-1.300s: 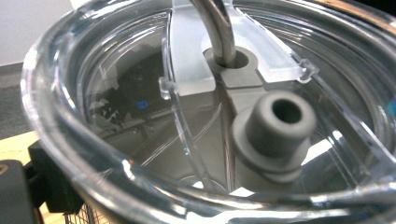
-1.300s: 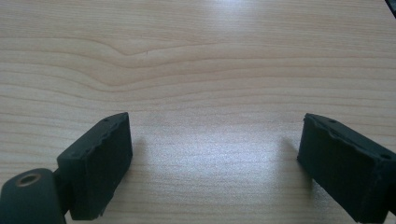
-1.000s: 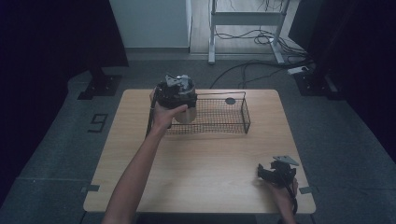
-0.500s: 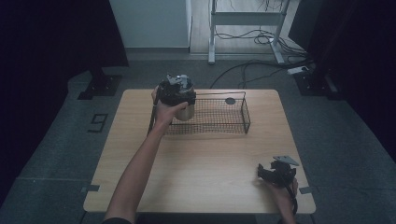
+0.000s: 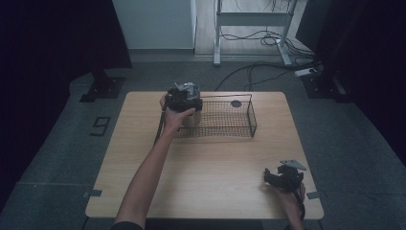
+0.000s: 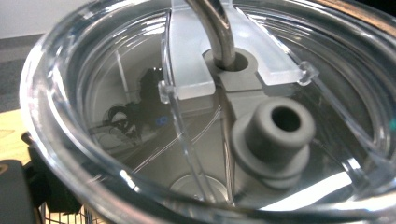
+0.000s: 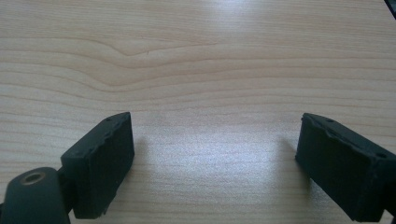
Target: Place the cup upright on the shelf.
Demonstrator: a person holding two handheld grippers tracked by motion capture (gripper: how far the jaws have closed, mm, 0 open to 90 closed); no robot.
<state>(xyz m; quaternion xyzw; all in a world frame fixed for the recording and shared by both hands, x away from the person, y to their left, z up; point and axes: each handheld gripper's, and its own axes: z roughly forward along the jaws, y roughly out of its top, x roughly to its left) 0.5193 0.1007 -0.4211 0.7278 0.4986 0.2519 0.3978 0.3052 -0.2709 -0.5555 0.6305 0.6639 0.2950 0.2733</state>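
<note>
A metal tumbler (image 5: 192, 117) stands in the left end of a black wire basket (image 5: 230, 126) at the table's far side. My left gripper (image 5: 183, 97) sits on top of it, held by the person's hand. In the left gripper view, the tumbler's clear lid (image 6: 130, 116) is pressed close to the camera, with a grey spout (image 6: 275, 133) and a metal straw (image 6: 217, 28); one black jaw hugs the rim at lower left. My right gripper (image 5: 282, 176) rests near the table's front right corner. Its jaws stand wide open over bare wood (image 7: 212, 163).
A small dark disc (image 5: 235, 103) lies at the basket's far side. The wooden table (image 5: 143, 143) spreads bare between the basket and the front edge. Cables and a metal stand occupy the floor beyond the table.
</note>
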